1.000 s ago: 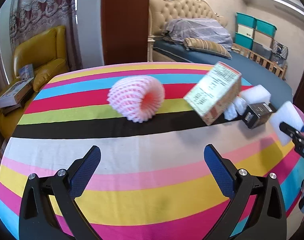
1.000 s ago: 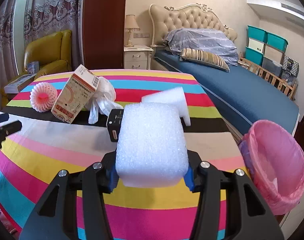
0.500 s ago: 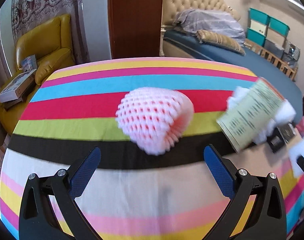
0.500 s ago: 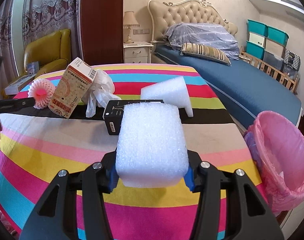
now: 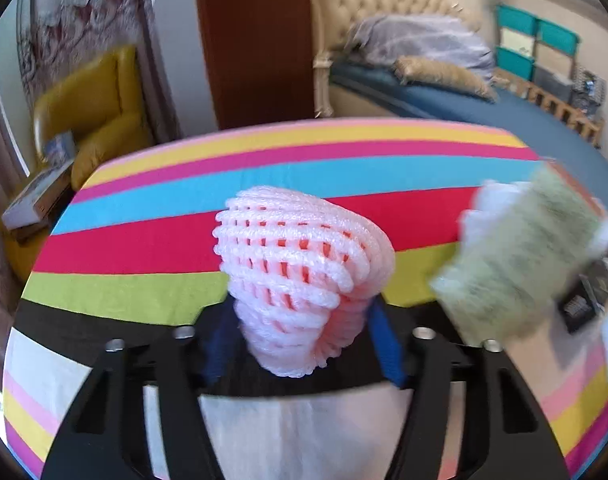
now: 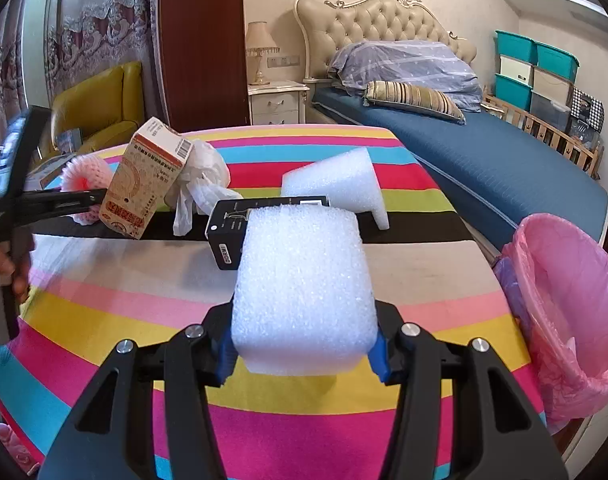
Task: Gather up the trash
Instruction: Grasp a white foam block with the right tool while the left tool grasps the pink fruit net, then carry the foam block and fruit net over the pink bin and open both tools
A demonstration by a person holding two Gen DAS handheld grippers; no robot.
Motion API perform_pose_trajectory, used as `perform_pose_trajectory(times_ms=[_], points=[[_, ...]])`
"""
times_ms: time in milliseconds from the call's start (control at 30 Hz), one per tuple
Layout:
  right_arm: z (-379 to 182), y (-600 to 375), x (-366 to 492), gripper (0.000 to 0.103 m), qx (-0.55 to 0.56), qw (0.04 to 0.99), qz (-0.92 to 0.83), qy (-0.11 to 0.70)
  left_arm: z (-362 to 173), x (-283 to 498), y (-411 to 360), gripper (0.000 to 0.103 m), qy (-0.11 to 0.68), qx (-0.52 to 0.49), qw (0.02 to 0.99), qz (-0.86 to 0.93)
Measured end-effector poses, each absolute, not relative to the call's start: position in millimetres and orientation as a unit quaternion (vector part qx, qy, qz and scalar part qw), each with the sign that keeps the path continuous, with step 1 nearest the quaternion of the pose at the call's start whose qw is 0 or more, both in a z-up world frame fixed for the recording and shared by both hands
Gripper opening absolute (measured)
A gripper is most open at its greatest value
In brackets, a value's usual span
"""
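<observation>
While the right gripper keeps its jaws clamped on a white foam block above the striped surface, the left gripper has just been closing its jaws & now pinches the pink foam fruit net, approx. mid-surface, beside a carton.

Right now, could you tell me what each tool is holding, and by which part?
Left tool: pink foam net, by its lower sides. Right tool: white foam block, by its near sides.
</observation>
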State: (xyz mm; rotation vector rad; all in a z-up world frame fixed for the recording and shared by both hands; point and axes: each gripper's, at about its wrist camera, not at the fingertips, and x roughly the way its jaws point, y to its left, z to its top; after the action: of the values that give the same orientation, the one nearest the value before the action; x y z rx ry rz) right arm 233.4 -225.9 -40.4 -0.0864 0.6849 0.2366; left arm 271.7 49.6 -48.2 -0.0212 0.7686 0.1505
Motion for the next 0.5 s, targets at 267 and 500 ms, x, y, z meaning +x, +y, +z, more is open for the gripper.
perform_pose_trajectory(times_ms=[267, 500], points=[[-41.7, -220.7, 233.9, 0.05, -0.055, 0.933, 0.106, 0.338, -42.0, 204.2, 37.8, 0.049, 0.332, -0.022, 0.942, 0.034], [-43.1, -216.2, 234.4, 0.05, -0.065, 0.932, 0.1, 0.344, -36.9, 161.6, 26.1, 0.049, 0.308, -0.013, 0.951, 0.007]])
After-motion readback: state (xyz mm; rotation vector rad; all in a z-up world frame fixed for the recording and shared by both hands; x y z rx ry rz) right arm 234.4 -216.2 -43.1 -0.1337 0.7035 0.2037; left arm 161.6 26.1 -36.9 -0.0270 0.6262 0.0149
